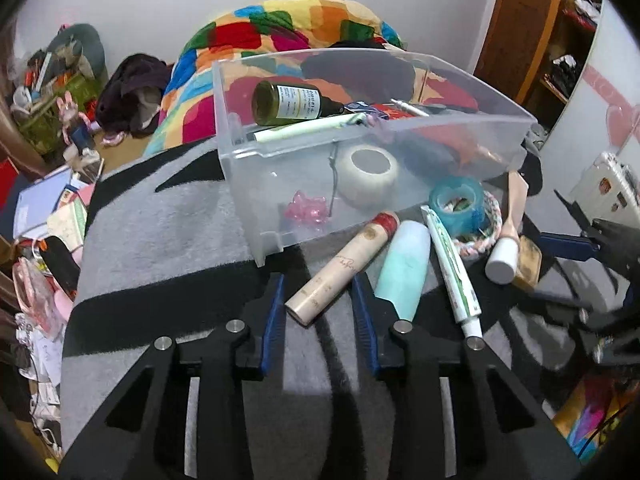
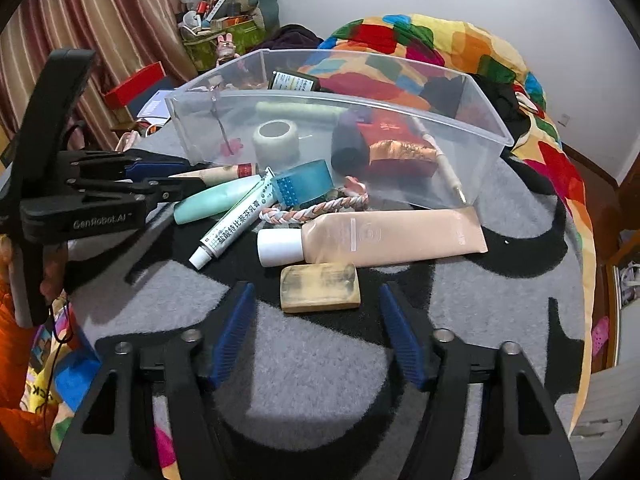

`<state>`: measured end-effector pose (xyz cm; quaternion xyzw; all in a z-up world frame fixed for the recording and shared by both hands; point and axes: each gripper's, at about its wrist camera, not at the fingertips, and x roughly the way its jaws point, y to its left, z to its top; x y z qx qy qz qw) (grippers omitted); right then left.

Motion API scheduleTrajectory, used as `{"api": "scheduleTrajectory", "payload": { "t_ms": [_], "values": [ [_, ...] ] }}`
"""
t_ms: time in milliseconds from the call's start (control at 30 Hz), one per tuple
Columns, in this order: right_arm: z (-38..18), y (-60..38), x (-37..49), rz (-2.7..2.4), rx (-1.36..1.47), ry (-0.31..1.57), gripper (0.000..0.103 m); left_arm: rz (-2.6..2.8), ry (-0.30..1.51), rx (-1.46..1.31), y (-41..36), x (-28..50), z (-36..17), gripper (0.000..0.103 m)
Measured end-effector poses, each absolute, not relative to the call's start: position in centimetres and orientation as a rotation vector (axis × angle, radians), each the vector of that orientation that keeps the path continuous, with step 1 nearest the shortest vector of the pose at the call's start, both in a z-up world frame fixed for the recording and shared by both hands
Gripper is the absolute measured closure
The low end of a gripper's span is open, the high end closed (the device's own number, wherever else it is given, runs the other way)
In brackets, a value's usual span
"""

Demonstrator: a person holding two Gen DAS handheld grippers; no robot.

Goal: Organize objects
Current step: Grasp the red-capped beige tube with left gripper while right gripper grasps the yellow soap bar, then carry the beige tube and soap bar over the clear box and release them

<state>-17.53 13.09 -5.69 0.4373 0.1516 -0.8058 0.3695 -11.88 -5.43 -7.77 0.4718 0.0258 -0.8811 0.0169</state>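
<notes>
Inspection finding: the sort is partly done. Your clear bin (image 2: pixel 460 136) stands on the grey and black blanket (image 2: pixel 312 360) and already holds a dark glass bottle (image 1: pixel 292 104), a white tape roll (image 2: pixel 276 140), a red and gold pouch (image 2: pixel 400 152), a pale stick (image 1: pixel 304 130), a pen-like item (image 2: pixel 448 168) and a small pink trinket (image 1: pixel 306 210).

Outstanding items lie outside, just in front of the bin: a beige paper-wrapped tube (image 1: pixel 340 268), a mint bottle (image 1: pixel 404 268), a white ointment tube (image 2: pixel 236 224), a blue tape roll (image 2: pixel 304 182), a braided cord (image 2: pixel 316 210), a peach tube with a white cap (image 2: pixel 384 236) and a worn yellow block (image 2: pixel 320 286).

Your left tongs (image 1: pixel 320 312) are parted, blue pads either side of the near end of the beige tube without pressing on it; nothing is gripped. Your right tongs (image 2: pixel 316 336) stand parted and empty, with the yellow block lying just ahead of the tips.

Judgement: roughly half the items remain. The beige tube and the yellow block look like the next pickups; the crossed tubes may shift when one is lifted.
</notes>
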Motion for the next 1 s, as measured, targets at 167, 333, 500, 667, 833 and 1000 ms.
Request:
{"api": "scheduleTrajectory", "payload": {
  "t_ms": [167,333,500,667,833,1000],
  "values": [
    [-5.5,13.6,-17.2,-2.076,1.1,0.377,0.066,-2.748,0.058,1.447,-4.8,-9.5,-7.6,0.084],
    [-5.4,14.6,-16.2,-2.076,1.094,0.364,0.066,-2.738,0.09,1.438,-4.8,-6.8,-7.2,0.089],
    [-5.1,15.7,-15.4,-2.083,1.095,0.344,0.066,-2.734,0.093,1.444,-4.7,-5.0,-6.8,0.089],
    [-4.2,16.4,-15.6,-2.106,1.089,0.293,0.066,-2.717,0.096,1.441,-4.9,-5.9,-6.9,0.085],
    [-2.7,16.6,-16.2,-2.137,1.058,0.229,0.066,-2.711,0.068,1.389,-4.8,-7.3,-7.4,0.086],
    [-1.4,16.5,-16.9,-2.16,1.019,0.195,0.066,-2.716,0.138,1.349,-5.3,-7.3,-7.1,0.089]
  ]
}}
